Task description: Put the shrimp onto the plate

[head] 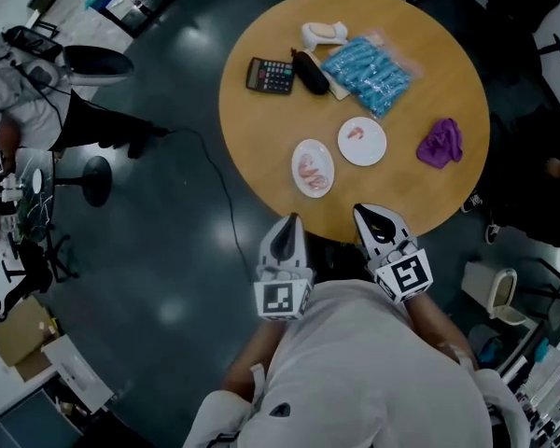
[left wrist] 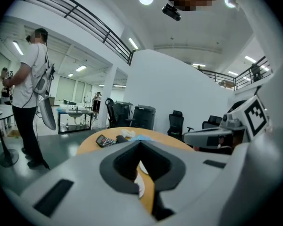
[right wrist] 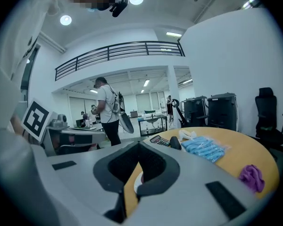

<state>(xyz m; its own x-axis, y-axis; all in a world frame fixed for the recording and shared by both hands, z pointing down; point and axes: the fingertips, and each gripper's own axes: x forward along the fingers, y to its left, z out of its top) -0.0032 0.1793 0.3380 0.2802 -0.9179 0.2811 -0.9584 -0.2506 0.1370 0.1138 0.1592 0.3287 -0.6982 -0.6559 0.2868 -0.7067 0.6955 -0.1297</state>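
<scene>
While the left gripper (head: 287, 227) and right gripper (head: 377, 220) hang fully closed, gripping nothing, pink curled shrimp (head: 312, 170) lie on the oval white plate (head: 304, 148) on the round wooden table (head: 261, 129), with one more on the round plate (head: 372, 150).

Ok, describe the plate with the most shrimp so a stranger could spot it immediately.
Start at the round wooden table; near its edge closest to the person sit two white plates side by side. Take the left plate, nearer that edge: it carries a heap of pink shrimp, while the right plate holds just one small piece.
</scene>
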